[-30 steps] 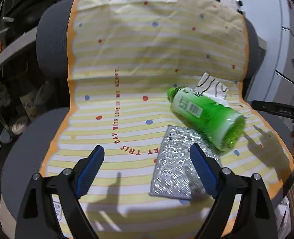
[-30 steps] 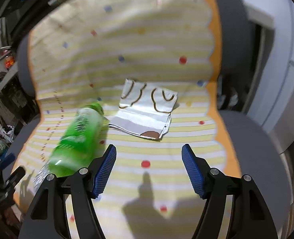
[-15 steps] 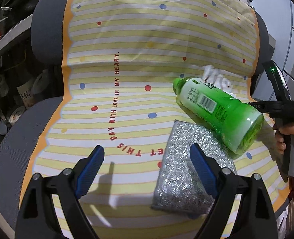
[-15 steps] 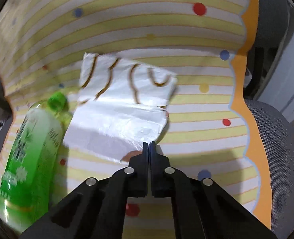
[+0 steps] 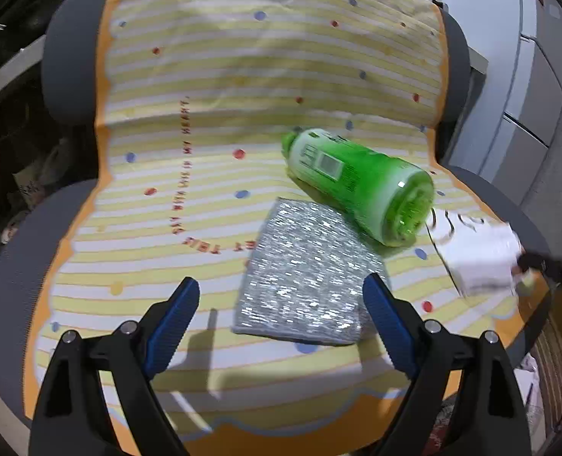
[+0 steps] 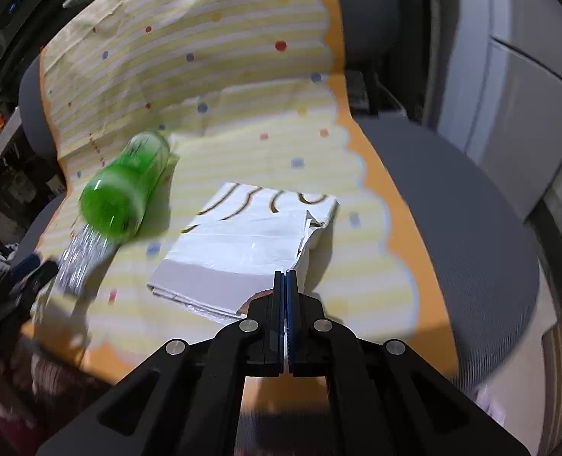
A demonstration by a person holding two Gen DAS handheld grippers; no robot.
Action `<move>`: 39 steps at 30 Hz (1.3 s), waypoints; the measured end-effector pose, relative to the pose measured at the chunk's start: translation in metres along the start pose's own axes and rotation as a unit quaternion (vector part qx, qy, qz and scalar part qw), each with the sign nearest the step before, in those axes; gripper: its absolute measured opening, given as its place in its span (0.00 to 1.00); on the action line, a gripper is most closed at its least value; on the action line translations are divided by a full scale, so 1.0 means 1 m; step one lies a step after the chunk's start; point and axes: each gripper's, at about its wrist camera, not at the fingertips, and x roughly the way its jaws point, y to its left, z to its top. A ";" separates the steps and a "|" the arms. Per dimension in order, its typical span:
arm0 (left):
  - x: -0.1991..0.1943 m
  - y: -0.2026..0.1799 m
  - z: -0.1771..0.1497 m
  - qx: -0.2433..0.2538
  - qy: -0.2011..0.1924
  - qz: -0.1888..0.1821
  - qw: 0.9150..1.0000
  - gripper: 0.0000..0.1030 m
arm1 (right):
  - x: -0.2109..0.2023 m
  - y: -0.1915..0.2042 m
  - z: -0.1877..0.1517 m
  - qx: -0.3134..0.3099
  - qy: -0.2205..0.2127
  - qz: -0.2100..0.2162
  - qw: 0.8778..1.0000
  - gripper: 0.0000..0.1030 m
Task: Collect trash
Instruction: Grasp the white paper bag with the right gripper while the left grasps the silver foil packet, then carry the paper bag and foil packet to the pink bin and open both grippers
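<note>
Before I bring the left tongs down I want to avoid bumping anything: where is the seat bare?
Bare cover lies left of the silver pouch, around the red lettering, and along the front edge under the left tongs. It is crowded to the right: green bottle, the pouch, and the white wrapper pinched by the right tongs.

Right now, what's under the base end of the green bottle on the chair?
The green bottle lies on its side, its base over a corner of the silver glittery pad, which rests on the striped cover. What lies beneath the pad is hidden.
</note>
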 end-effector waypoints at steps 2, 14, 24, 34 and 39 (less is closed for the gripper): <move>0.007 -0.003 0.000 0.000 0.009 -0.007 1.000 0.83 | -0.004 -0.002 -0.009 0.007 0.005 0.006 1.000 0.04; 0.019 -0.033 -0.010 0.075 0.030 0.010 0.997 0.06 | -0.029 0.009 -0.012 -0.025 -0.059 -0.014 0.998 0.37; -0.049 -0.029 -0.008 0.063 -0.012 -0.016 0.998 0.06 | 0.009 0.002 0.010 -0.077 -0.066 0.088 0.991 0.58; -0.055 -0.051 -0.007 0.073 -0.022 -0.043 0.996 0.06 | 0.045 -0.008 0.007 -0.100 -0.009 0.137 0.985 0.58; -0.054 -0.057 -0.009 0.076 -0.023 -0.059 0.995 0.06 | 0.026 0.009 -0.021 -0.166 0.005 0.130 0.978 0.44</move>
